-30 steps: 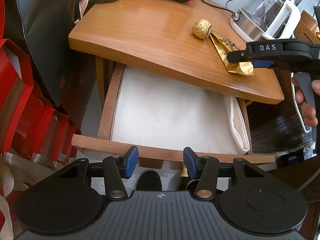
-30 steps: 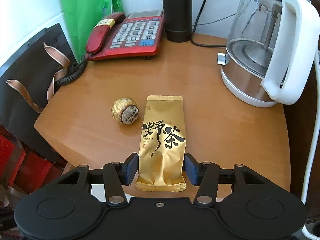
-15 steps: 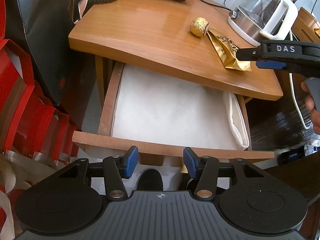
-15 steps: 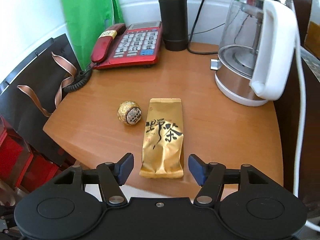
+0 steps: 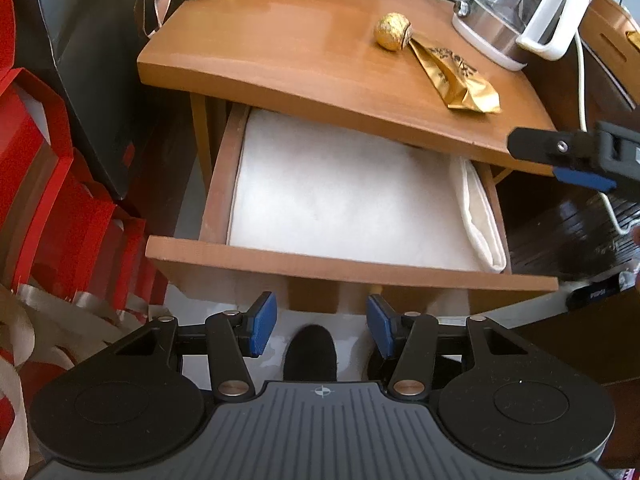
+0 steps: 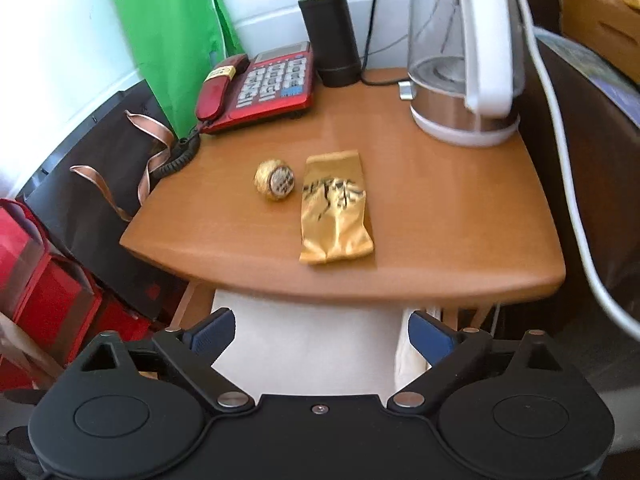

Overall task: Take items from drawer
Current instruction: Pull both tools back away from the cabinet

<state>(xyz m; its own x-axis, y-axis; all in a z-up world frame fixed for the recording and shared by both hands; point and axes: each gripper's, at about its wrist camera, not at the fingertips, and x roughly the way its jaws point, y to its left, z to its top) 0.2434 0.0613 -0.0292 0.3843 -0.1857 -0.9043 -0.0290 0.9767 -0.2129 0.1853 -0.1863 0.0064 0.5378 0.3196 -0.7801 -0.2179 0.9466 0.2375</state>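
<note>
The wooden drawer (image 5: pixel 344 266) stands pulled out under the tabletop (image 5: pixel 280 48), lined with white cloth (image 5: pixel 340 200); I see nothing else inside it. A gold tea packet (image 6: pixel 334 208) and a gold foil ball (image 6: pixel 275 180) lie side by side on the tabletop; both also show in the left wrist view, packet (image 5: pixel 456 74) and ball (image 5: pixel 393 32). My left gripper (image 5: pixel 318 328) is open and empty, just in front of the drawer front. My right gripper (image 6: pixel 320 332) is open and empty, drawn back over the drawer; it also shows in the left wrist view (image 5: pixel 576 152).
A red telephone (image 6: pixel 260 88), a black flask (image 6: pixel 328 28) and a glass kettle (image 6: pixel 460 56) with white cord stand at the back of the tabletop. A black bag (image 5: pixel 92 60) and red gift bags (image 5: pixel 48 208) crowd the left side. A folded cloth edge (image 5: pixel 480 216) lies along the drawer's right wall.
My right gripper opened, let go of the gold packet on the tabletop and pulled back and down towards the drawer. My left gripper stayed put.
</note>
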